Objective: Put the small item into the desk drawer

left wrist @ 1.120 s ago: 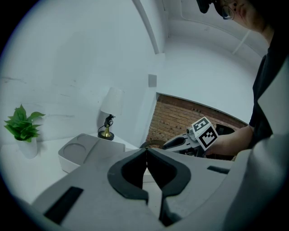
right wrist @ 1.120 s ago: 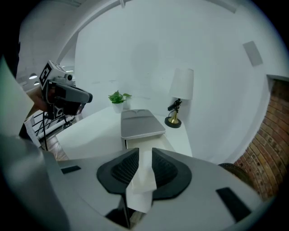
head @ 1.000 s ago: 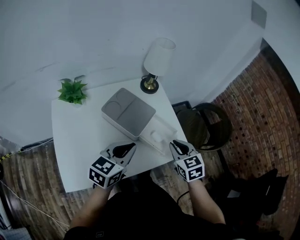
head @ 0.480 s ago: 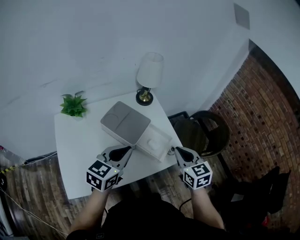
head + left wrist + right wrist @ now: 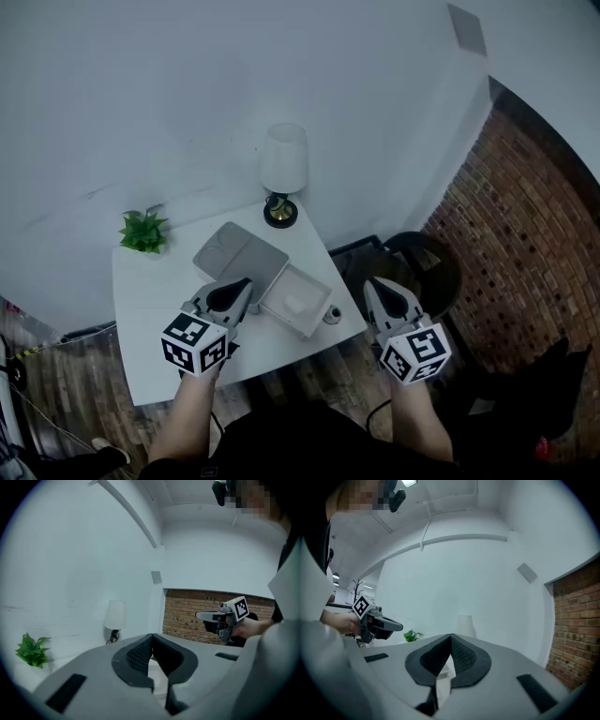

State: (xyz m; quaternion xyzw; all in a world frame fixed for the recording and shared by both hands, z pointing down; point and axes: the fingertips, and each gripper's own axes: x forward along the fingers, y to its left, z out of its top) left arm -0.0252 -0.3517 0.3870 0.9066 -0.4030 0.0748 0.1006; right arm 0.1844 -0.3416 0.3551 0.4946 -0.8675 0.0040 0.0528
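1. Only the head view shows the drawer. It stands open from the grey box on the white tabletop. The small white item lies inside it, just right of your left claw and well left of your right claw.
2. Neither claw view shows the drawer or the item.
3. Left claw: jaws closed tip to tip and empty, at the box's near corner.
4. Right claw: jaws shut with nothing between them, held beyond the tabletop's right edge.
5. The left claw view shows your right claw against a brick wall. The right claw view shows your left claw with the plant just beyond it and the lamp ahead.
6. Change: one second ago your right claw stood partly open at the drawer's front. It has since closed and drawn back off the tabletop. The drawer remains open, with the item in it.
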